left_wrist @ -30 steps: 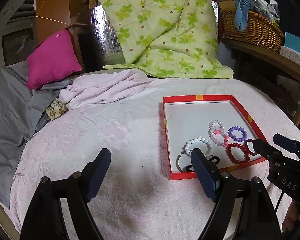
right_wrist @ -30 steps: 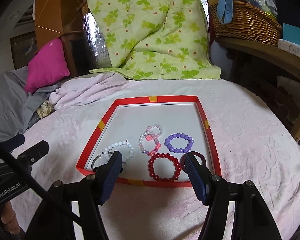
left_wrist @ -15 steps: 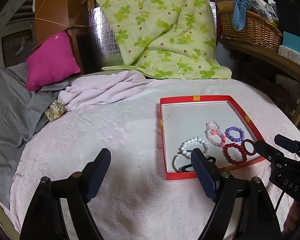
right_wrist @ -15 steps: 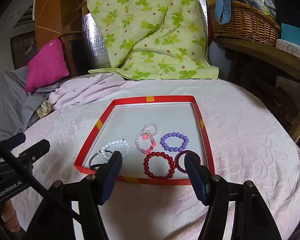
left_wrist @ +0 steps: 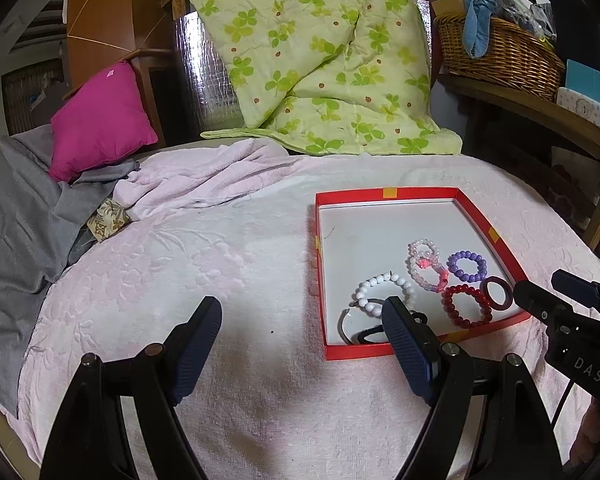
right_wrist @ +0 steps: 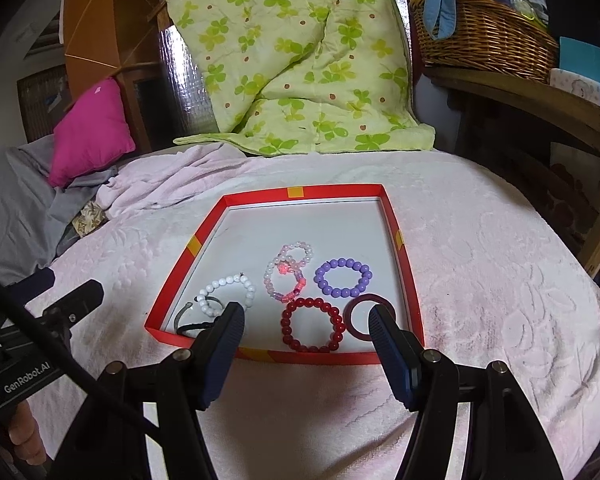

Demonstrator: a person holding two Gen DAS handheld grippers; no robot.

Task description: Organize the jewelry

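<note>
Your left gripper [left_wrist: 300,316] is spread wide and carries nothing; it hangs over the pink bedspread [left_wrist: 180,280], with its right finger in line with the near left corner of the red tray [left_wrist: 384,194]. Your right gripper [right_wrist: 306,326] is also spread wide and empty, poised over the tray's near rim.

All jewelry lies inside the tray, toward the near half:
- white bead bracelet [right_wrist: 228,294], overlapping a grey bangle [right_wrist: 186,312] and a black band [right_wrist: 192,326]
- pink bead bracelet [right_wrist: 286,276], two loops tangled
- purple bead bracelet [right_wrist: 343,278]
- red bead bracelet [right_wrist: 313,330]
- dark maroon ring [right_wrist: 360,316], just beside the red bracelet

Likely faults from here:
- Closing on the white bracelet may drag the grey bangle along, because they overlap
- The pink loops may lift as one clump
- Round beads may slip out of flat pads
- The tray is light and sits on soft cloth; pressing on its rim may tip or shift it
- The two grippers are near each other; watch for collision over the tray
</note>
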